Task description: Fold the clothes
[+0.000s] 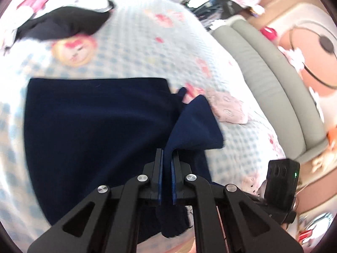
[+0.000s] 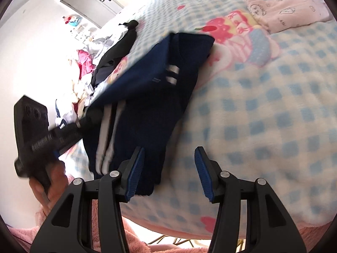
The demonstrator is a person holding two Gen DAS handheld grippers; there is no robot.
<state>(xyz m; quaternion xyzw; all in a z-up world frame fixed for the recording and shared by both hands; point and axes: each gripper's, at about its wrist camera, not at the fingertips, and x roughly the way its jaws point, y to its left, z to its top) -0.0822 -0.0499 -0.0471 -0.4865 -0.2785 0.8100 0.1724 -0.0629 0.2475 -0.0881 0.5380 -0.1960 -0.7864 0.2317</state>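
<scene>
Navy garment (image 1: 94, 126) with white stripes lies spread on the checked bed (image 1: 137, 48), one edge pinched in the left hand-held gripper (image 1: 167, 158) and lifted, likely to carry a fold across; the right hand-held gripper (image 2: 169, 168) hovers wide apart, holding nothing, beside its near edge.

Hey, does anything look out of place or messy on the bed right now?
Yes. Unfolded clothes are heaped at the far edge of the checked blanket, a black garment sprawled beside them. The navy garment is half folded, one corner pinched in the left gripper. A folded pink piece looks neat.
</scene>
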